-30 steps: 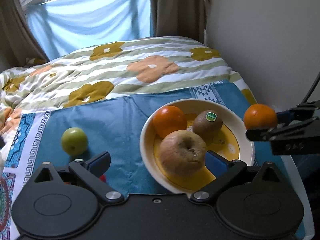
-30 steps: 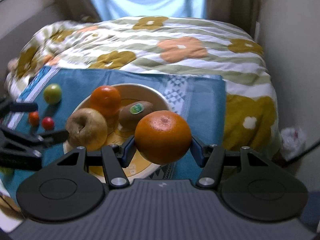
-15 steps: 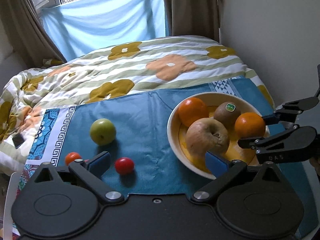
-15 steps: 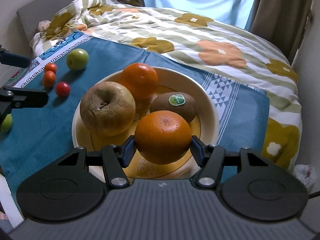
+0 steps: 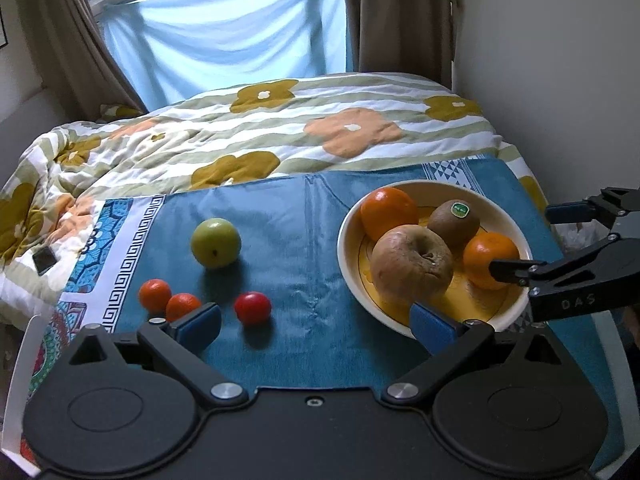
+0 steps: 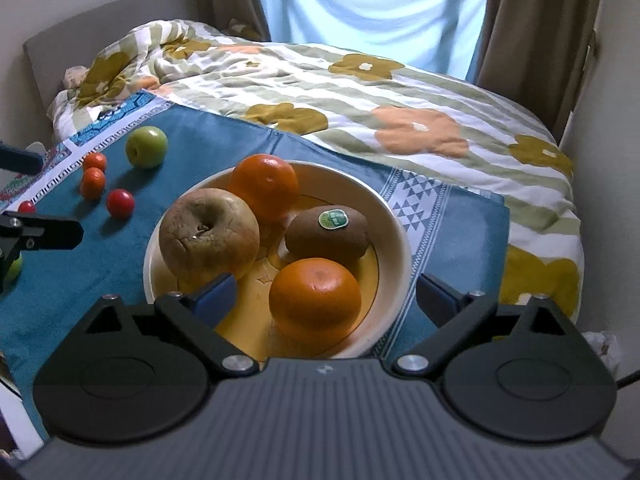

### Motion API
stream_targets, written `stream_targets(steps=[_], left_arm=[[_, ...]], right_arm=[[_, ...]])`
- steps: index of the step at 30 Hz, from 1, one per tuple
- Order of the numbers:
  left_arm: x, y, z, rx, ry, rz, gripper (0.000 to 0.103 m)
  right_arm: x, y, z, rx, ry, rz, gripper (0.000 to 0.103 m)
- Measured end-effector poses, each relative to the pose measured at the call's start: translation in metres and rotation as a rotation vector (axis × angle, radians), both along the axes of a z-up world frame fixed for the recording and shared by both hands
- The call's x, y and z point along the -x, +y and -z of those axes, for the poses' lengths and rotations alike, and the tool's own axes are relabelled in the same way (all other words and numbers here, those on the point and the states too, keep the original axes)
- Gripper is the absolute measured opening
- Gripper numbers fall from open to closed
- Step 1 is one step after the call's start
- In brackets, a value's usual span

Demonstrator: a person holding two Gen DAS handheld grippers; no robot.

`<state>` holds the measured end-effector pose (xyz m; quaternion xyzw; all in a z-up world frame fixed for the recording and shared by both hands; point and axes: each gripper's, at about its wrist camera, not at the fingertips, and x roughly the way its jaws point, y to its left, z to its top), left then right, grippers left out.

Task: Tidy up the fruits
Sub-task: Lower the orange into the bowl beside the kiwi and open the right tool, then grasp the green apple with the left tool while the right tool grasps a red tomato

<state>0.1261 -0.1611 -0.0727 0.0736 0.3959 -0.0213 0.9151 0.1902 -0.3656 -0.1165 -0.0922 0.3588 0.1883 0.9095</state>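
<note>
A cream and yellow bowl on the blue cloth holds a brown apple, a kiwi and two oranges. My right gripper is open, its jaws wide on either side of the near orange, which rests in the bowl; it also shows in the left wrist view. My left gripper is open and empty, low over the cloth. A green apple, two small oranges and a red tomato lie loose left of the bowl.
The blue cloth lies on a bed with a flowered quilt. A wall stands close on the right, a curtained window behind. A small dark object lies on the quilt at the left.
My right gripper carried the orange over the bowl, set it down beside the kiwi and opened. My left gripper drew back, bringing the loose fruits into view.
</note>
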Motion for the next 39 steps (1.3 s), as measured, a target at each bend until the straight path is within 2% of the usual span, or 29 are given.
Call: stream_targets(steps=[10, 19, 24, 31, 39], left_arm=[[0.026, 0.027, -0.026, 0.014, -0.056, -0.084, 0.102], [0.049, 0.068, -0.047, 0.034, -0.089, -0.189, 0.102], [0.062, 0.093, -0.05, 0.04, -0.096, -0.265, 0.102], [0.077, 0.124, -0.035, 0.046, -0.064, -0.373, 0.102], [0.078, 0.132, -0.003, 0.037, -0.004, -0.433, 0.101]], right_arm=[[0.018, 0.003, -0.034, -0.038, -0.024, 0.019, 0.103], [0.024, 0.036, -0.065, -0.081, -0.021, -0.044, 0.103], [0.022, 0.065, -0.074, -0.104, -0.009, -0.107, 0.103], [0.013, 0.112, -0.067, -0.111, 0.007, -0.205, 0.103], [-0.005, 0.162, -0.038, -0.08, 0.045, -0.302, 0.103]])
